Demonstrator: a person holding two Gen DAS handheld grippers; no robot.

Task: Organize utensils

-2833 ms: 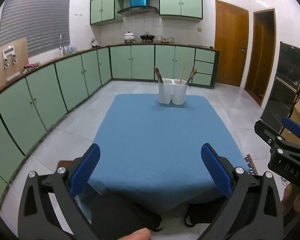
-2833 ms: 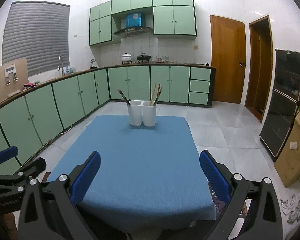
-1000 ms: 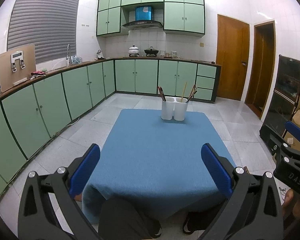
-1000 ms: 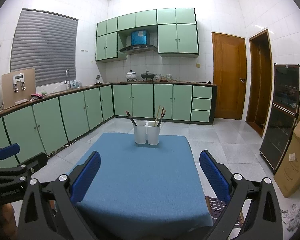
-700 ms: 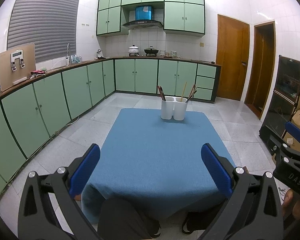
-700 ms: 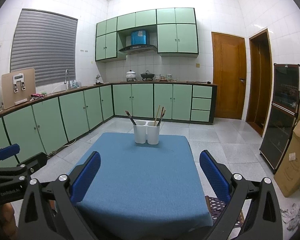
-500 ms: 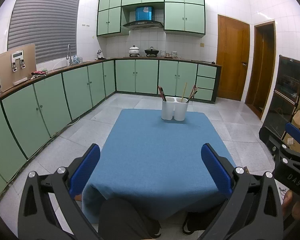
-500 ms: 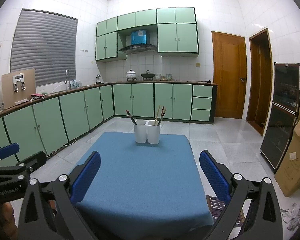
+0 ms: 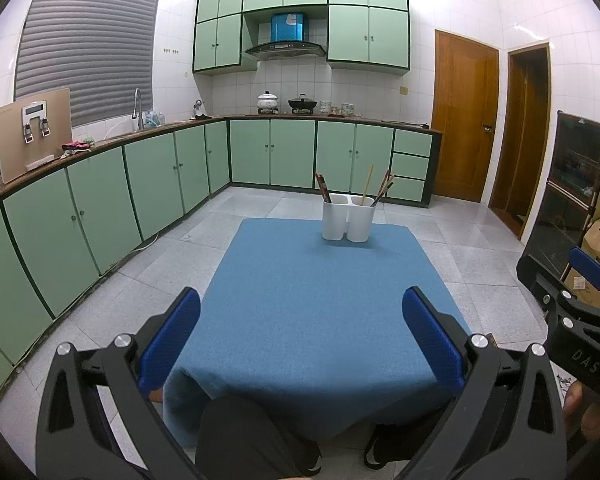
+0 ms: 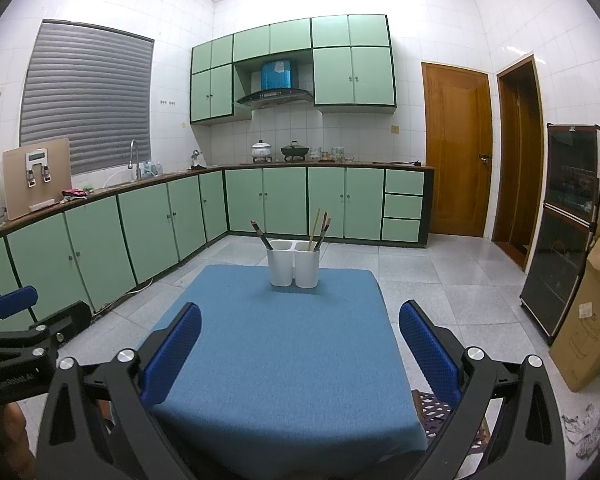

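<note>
A person seated at a blue-covered bench [image 9: 316,304] in a green-cabineted kitchen holds a claw in each hand, both raised above the near edge and pointed toward the far end. The left claw [image 9: 300,336] stands wide, its two blue-padded fingers [image 9: 170,336] spread far apart with nothing between them but the bare blue cloth beyond; it holds nothing and touches nothing. The right claw [image 10: 300,340] is spread just as wide and is likewise empty, its blue pads [image 10: 430,350] hanging clear of the cloth.

At the far end of the bench, near its back edge and well apart from both claws, stands a white two-part holder [image 9: 349,218], upright. Its left cup carries dark chopsticks [image 9: 323,187] leaning to the left. Its right cup carries a pale chopstick [image 9: 367,185] standing almost straight and darker sticks [image 9: 384,188] tilting to the right. From the right wrist view the same holder [image 10: 293,267] sits slightly left of centre on the cloth, with the sticks fanning out above its rim.

The rest of the blue cloth is bare. The person's dark-trousered knee [image 9: 244,436] shows under the near edge of the bench in the left wrist view. Each claw appears at the margin of the other's view: the right one at the right border, the left one at the left border, with a hand [image 10: 14,428] partly visible behind it.
</note>
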